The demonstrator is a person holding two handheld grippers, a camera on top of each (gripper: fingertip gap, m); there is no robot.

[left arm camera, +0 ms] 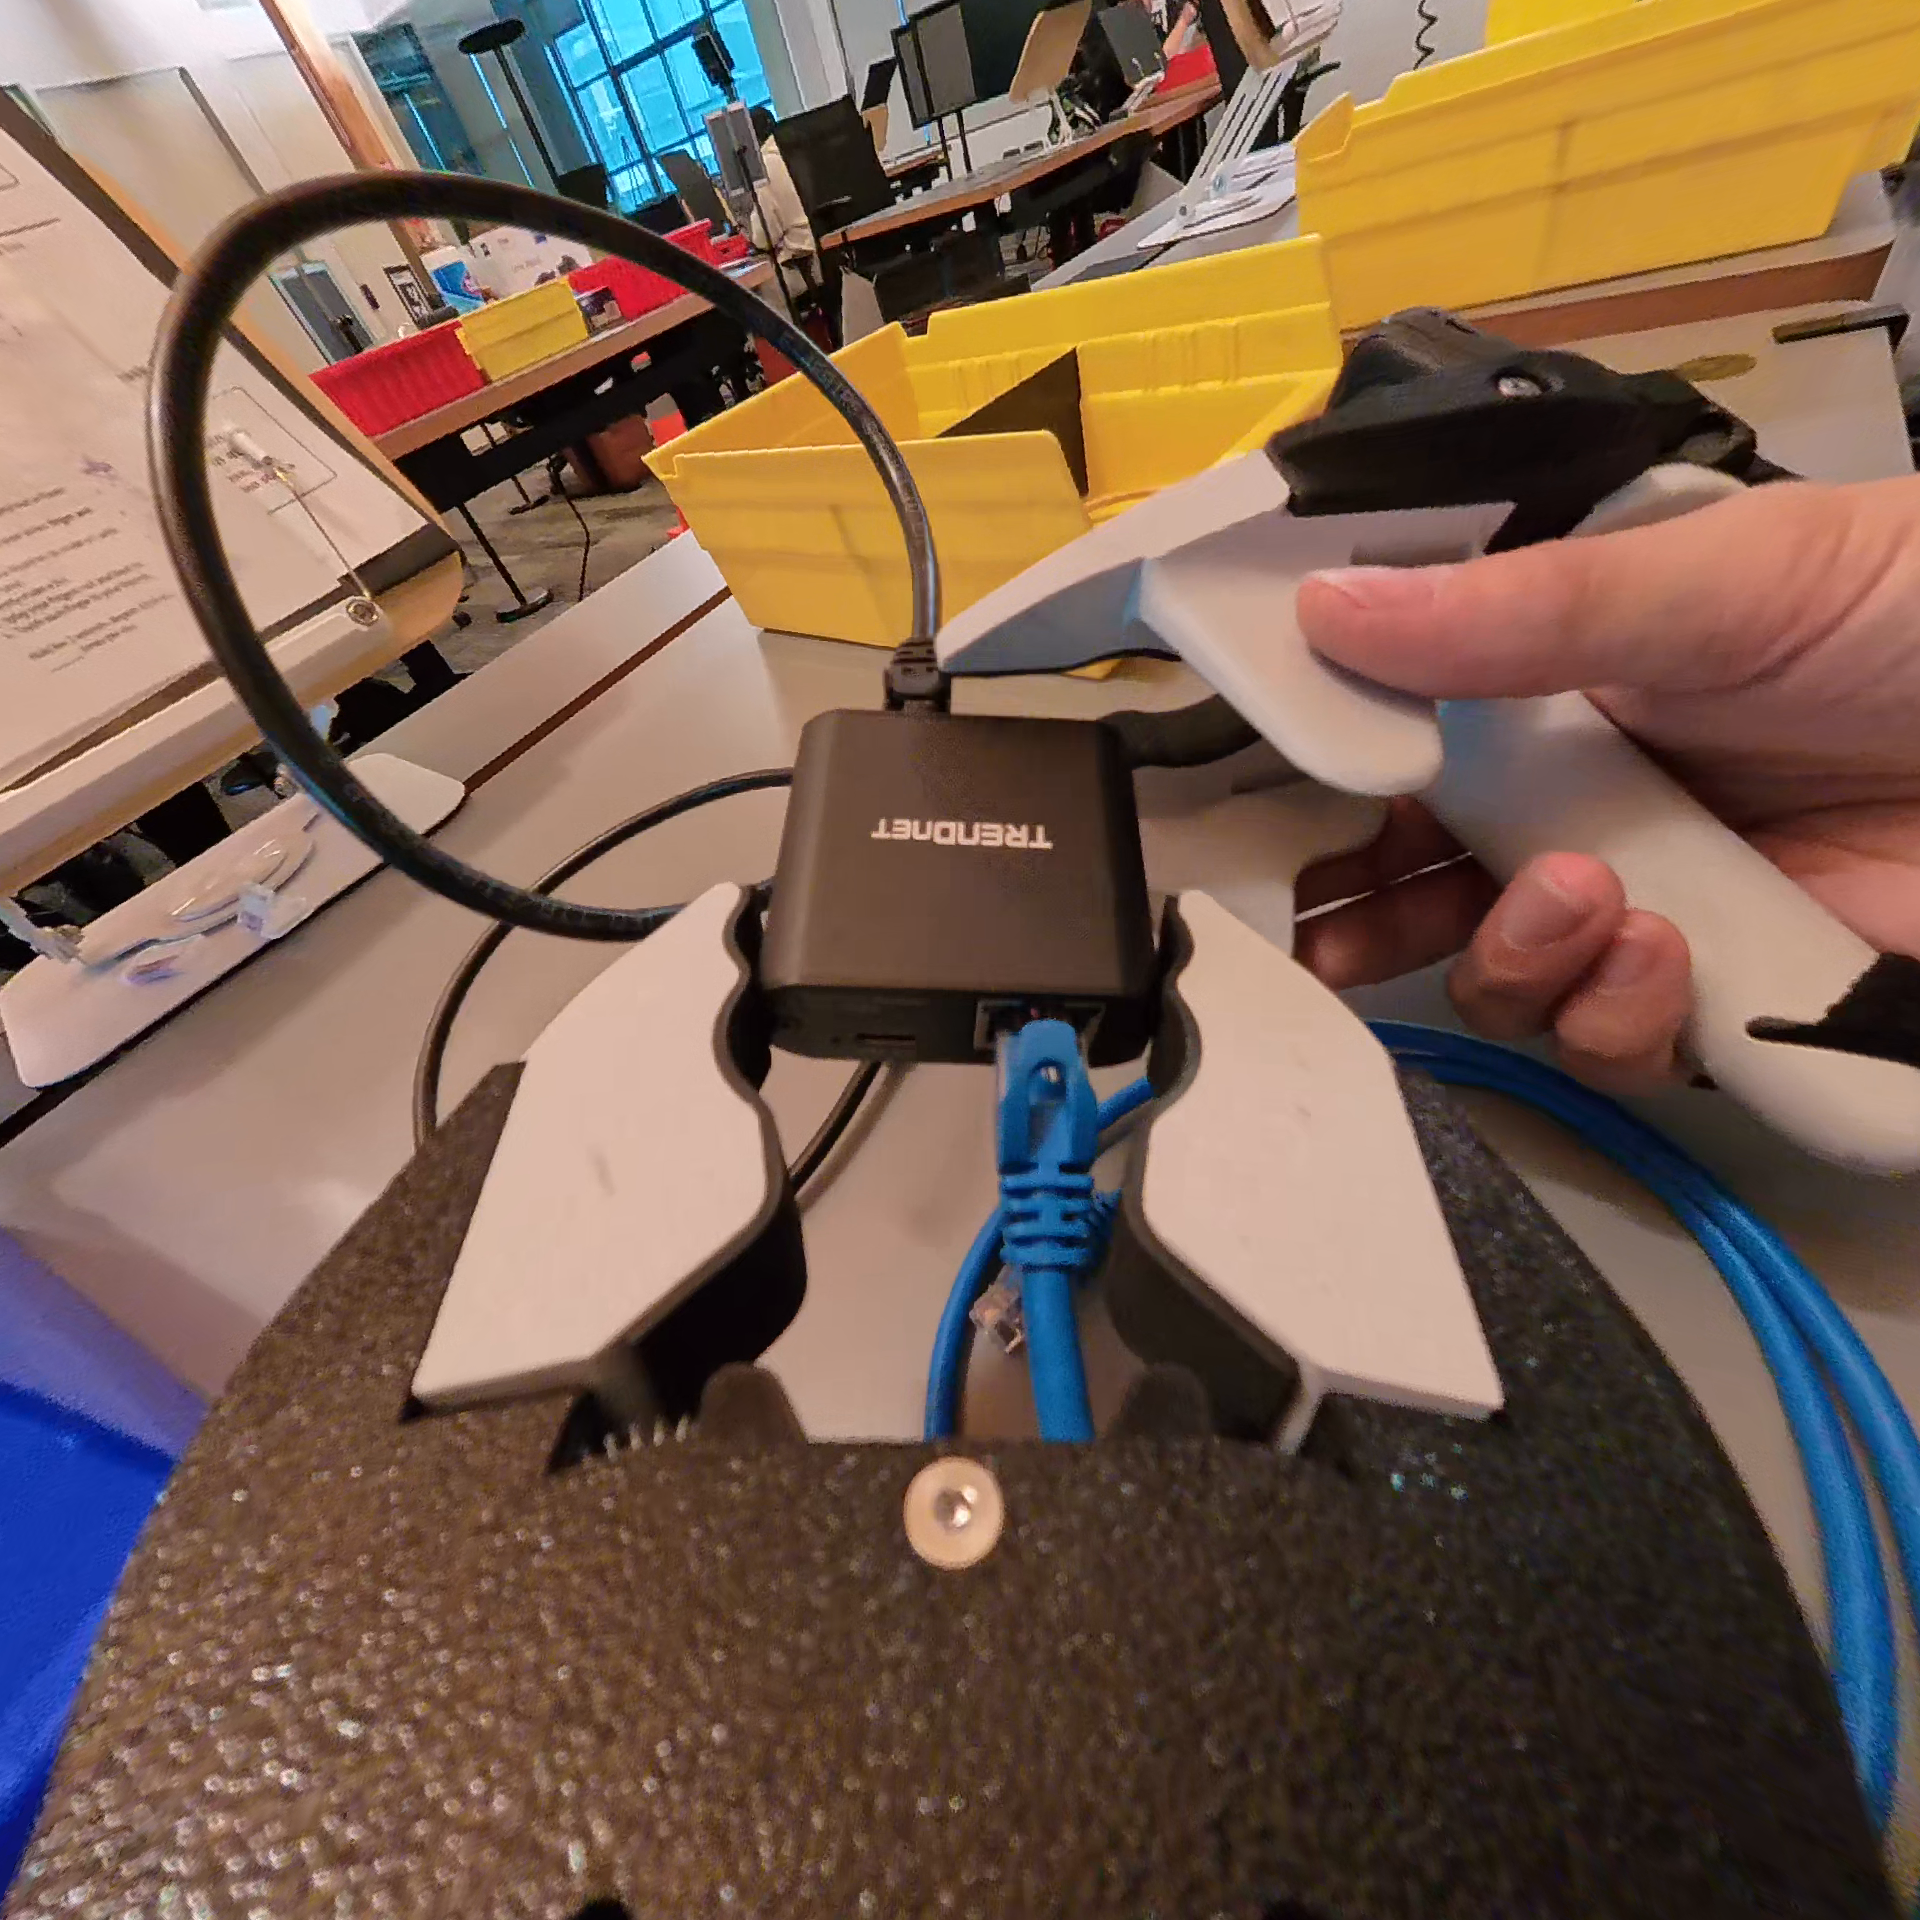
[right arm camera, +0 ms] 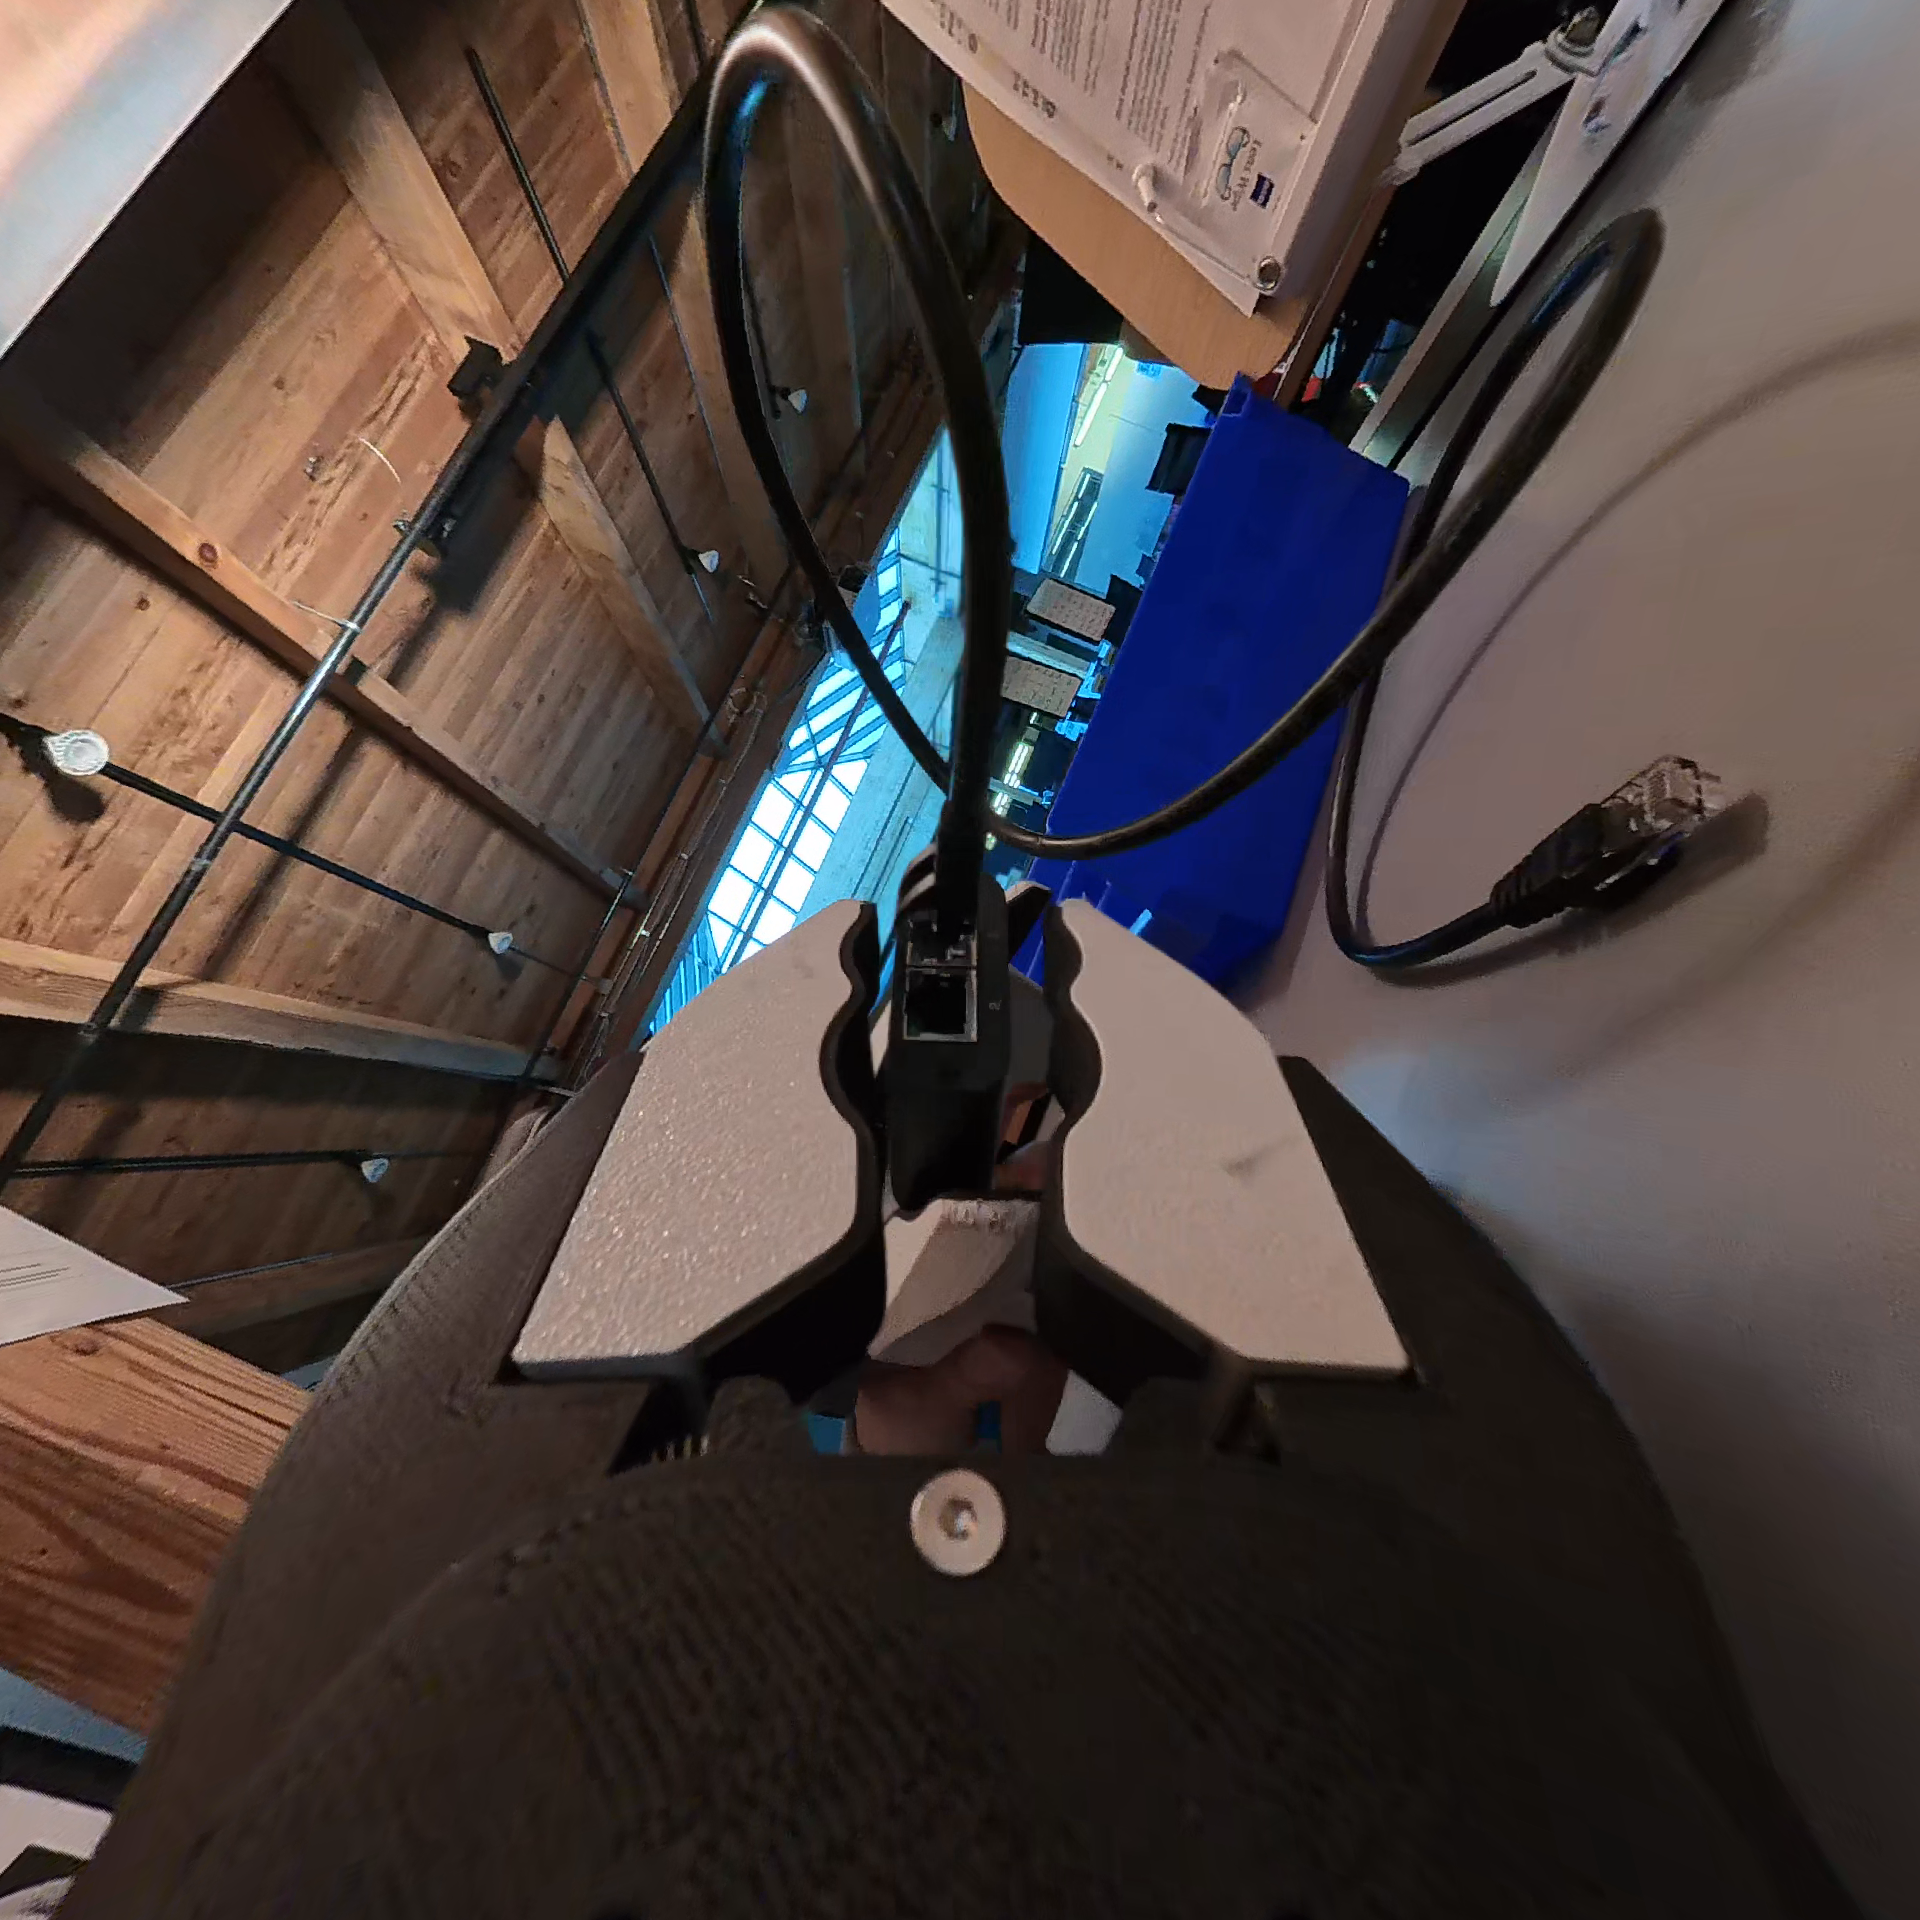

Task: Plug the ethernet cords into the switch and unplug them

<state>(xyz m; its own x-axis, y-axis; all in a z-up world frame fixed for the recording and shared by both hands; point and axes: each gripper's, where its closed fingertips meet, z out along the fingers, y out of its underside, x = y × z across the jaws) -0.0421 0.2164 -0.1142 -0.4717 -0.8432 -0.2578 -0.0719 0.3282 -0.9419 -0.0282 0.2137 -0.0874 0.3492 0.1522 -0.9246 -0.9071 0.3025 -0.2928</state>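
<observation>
A small black switch [left arm camera: 966, 862] is held off the grey table [left arm camera: 260, 1122]. My right gripper [right arm camera: 961, 935], held in a hand [left arm camera: 1662, 665], is shut on the switch's [right arm camera: 940, 1101] flat faces at its far end; it also shows in the left wrist view [left arm camera: 1091, 623]. My left gripper [left arm camera: 958, 935] is open, its fingertips [left arm camera: 717, 956] flanking the switch's near corners. A blue ethernet plug [left arm camera: 1044, 1101] sits in a near port. A second, clear plug [left arm camera: 997, 1320] lies loose below. A black cord [left arm camera: 208, 582] is plugged into the far side [right arm camera: 940, 904]; its other plug [right arm camera: 1621, 831] lies on the table.
Yellow bins [left arm camera: 935, 499] stand behind the switch. A blue bin [right arm camera: 1226, 644] is on the table's left. A sign stand with paper [left arm camera: 156, 468] stands at far left. Blue cord loops [left arm camera: 1766, 1299] lie to the right. Less than 4 cm separates the two grippers' tips.
</observation>
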